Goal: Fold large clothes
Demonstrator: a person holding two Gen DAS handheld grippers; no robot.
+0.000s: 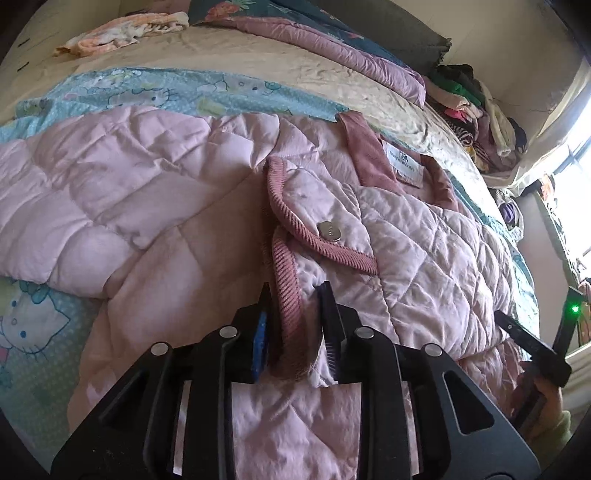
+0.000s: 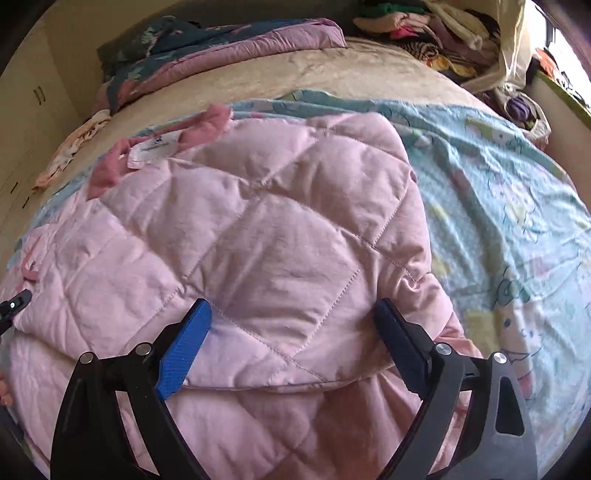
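Note:
A pale pink quilted jacket lies spread on the bed, with a darker pink corduroy collar, a white neck label and a metal snap. My left gripper is shut on the jacket's corduroy-trimmed front edge. In the right wrist view the jacket fills the middle, one part folded over the body. My right gripper is open, its fingers spread just above the folded part and holding nothing. The right gripper also shows in the left wrist view at the far right.
The jacket lies on a light blue cartoon-print sheet over a beige mattress. A rolled purple quilt lies at the bed's far end, a heap of clothes at the corner, a small peach cloth at far left.

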